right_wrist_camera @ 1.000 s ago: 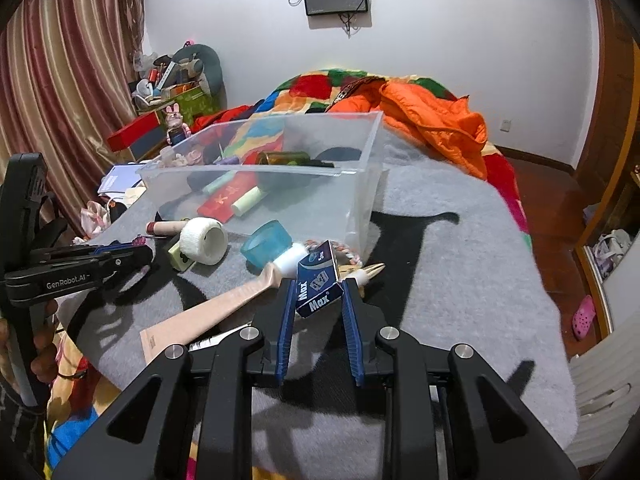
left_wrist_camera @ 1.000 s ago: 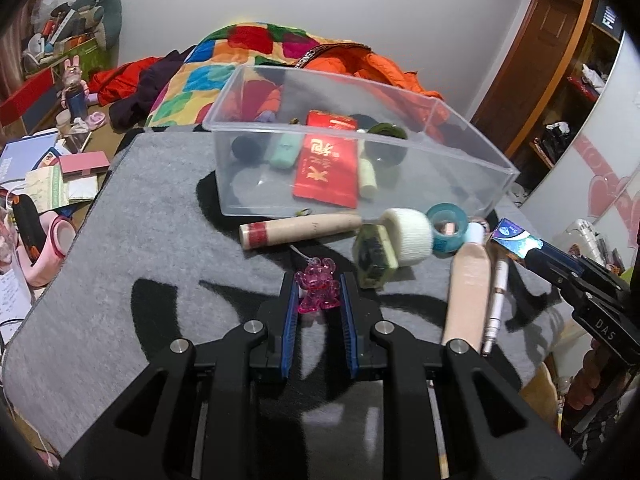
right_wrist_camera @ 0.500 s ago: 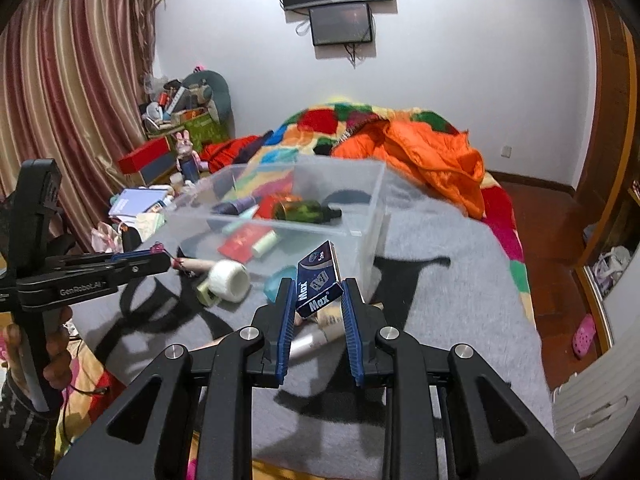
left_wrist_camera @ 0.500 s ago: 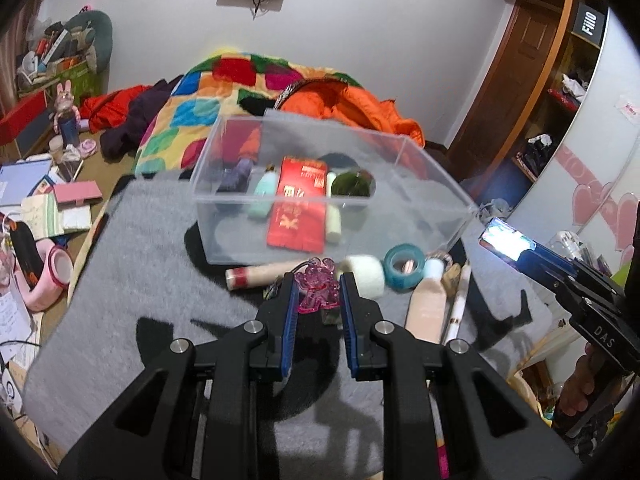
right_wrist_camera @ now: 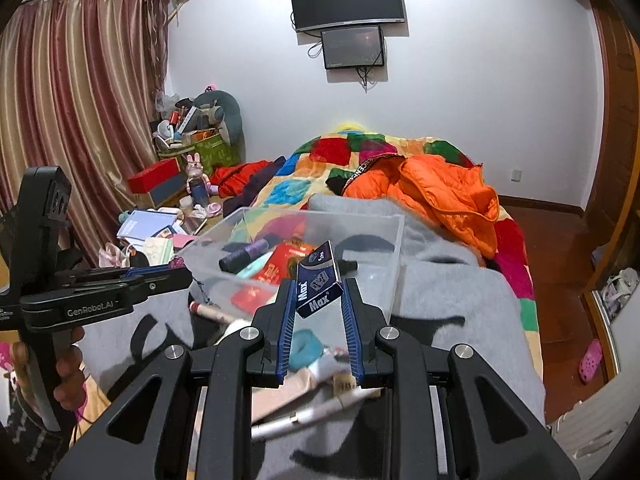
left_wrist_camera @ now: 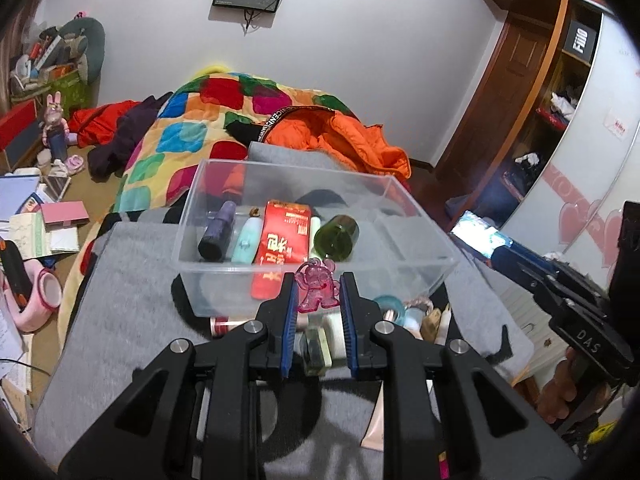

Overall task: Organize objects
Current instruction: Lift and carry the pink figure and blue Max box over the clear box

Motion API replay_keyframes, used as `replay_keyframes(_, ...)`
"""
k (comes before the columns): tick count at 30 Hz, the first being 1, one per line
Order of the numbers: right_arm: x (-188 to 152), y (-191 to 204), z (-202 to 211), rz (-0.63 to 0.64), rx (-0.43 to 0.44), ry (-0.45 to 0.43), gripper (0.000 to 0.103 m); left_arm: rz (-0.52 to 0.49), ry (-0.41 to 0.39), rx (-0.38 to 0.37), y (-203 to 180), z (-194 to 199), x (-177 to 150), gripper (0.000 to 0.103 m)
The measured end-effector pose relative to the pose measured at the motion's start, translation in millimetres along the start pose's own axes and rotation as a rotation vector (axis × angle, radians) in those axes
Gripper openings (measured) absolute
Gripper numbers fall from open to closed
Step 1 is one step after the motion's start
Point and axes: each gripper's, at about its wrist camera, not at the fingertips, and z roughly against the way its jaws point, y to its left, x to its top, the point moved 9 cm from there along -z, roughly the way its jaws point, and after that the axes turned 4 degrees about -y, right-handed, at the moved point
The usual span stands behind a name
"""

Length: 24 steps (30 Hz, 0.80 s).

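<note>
While hovering just short of the clear bin's [left_wrist_camera: 224, 268] near rim, the left gripper [left_wrist_camera: 318, 300] is clamping one pink figurine [left_wrist_camera: 317, 286]. The right gripper [right_wrist_camera: 318, 302] is clenching one blue Max box [right_wrist_camera: 319, 280] above the bin's corner; five items are lying inside, its right half bare.

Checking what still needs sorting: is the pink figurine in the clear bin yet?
Not yet. The pink figurine is clamped in the left gripper, held in front of the clear bin, not lying among its contents.

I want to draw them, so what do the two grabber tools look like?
Both are black plastic with chunky angled arms and round silver bolts. The fingers carry ribbed blue pads. The left gripper has white "GenRobot.AI" lettering on its side; the right gripper reads "DAS". A dark patterned sleeve shows.
</note>
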Motion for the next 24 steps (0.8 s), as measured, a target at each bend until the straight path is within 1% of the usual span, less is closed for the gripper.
replay_keyframes(4, 6, -3, -13, -0.007, 0.004, 0.005, 0.021, 0.025, 0.018, -0.022, 9, -9, 10, 0.02)
replay_keyframes(10, 6, -4, -31, -0.009, 0.001, 0.023, 0.021, 0.047, 0.06, -0.041, 19, -23, 14, 0.02)
replay_keyframes(14, 3, -7, -41, -0.016, -0.002, 0.041, 0.021, 0.044, 0.102, -0.037, 22, -36, 10, 0.02)
replay_keyframes(20, 0, -10, -54, -0.024, -0.005, 0.064, 0.021, 0.028, 0.124, -0.023, 21, -49, 14, 0.02)
replay_keyframes(22, -1, -11, -58, -0.029, -0.002, 0.073, 0.021, 0.021, 0.142, -0.022, 20, -54, 13, 0.021)
replay_keyframes(24, -2, -12, -63, -0.032, -0.002, 0.082, 0.021, 0.005, 0.141, -0.01, 20, -56, 13, 0.023)
